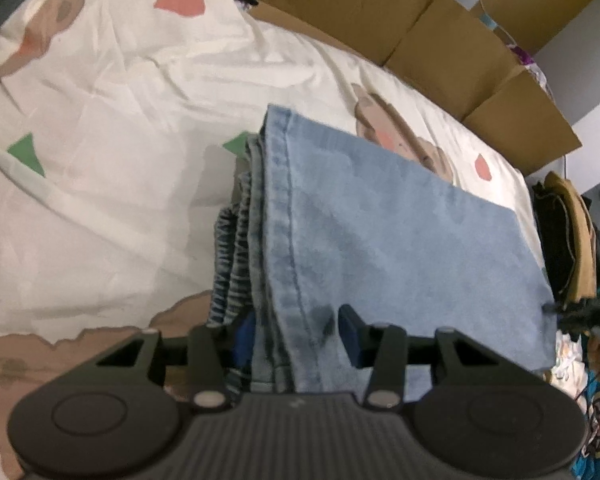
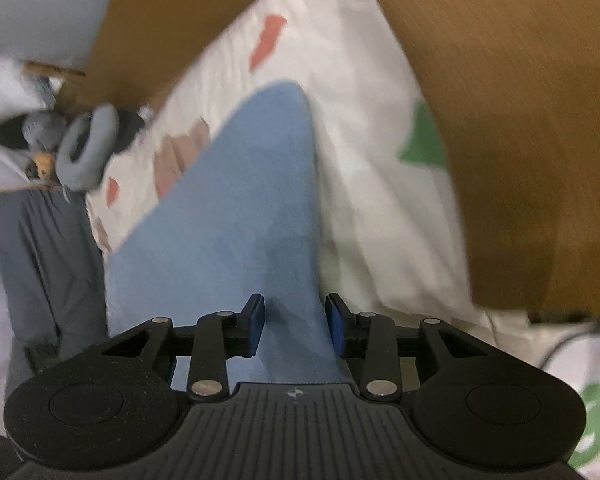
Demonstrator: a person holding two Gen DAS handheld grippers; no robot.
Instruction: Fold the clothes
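Left hand-held gripper point(image 1: 296, 336): jaws part-way apart, straddling the hemmed edge of the folded jeans point(image 1: 380, 232). The blue pads point(image 1: 350, 332) sit on either side of the stacked denim layers. The left pad is half hidden behind the fabric, so whether the pads press on the cloth cannot be told.

Jeans: light blue denim, folded into a thick rectangle, lying on the bed sheet point(image 1: 120, 140) straight ahead of the left hand-held gripper and running away from it to the upper right. A stitched hem runs along the top layer; ribbed darker layers show at the left side of the stack.

Right hand-held gripper point(image 2: 295, 322): jaws at a narrow-to-middling gap, with no earlier view to compare. Denim point(image 2: 236, 208) lies under and between the fingers point(image 2: 256, 320), but a clear gap shows between each pad and the cloth; nothing is gripped. View is motion-blurred.

Bed sheet: cream, printed with green triangles, pink patches and brown animal figures, wrinkled to the left of the left hand-held gripper.

Cardboard boxes point(image 1: 440, 48): beyond the bed's far edge, ahead and to the right of the left hand-held gripper.

Grey trousers point(image 2: 44, 256): left of the right hand-held gripper, off the sheet's edge.
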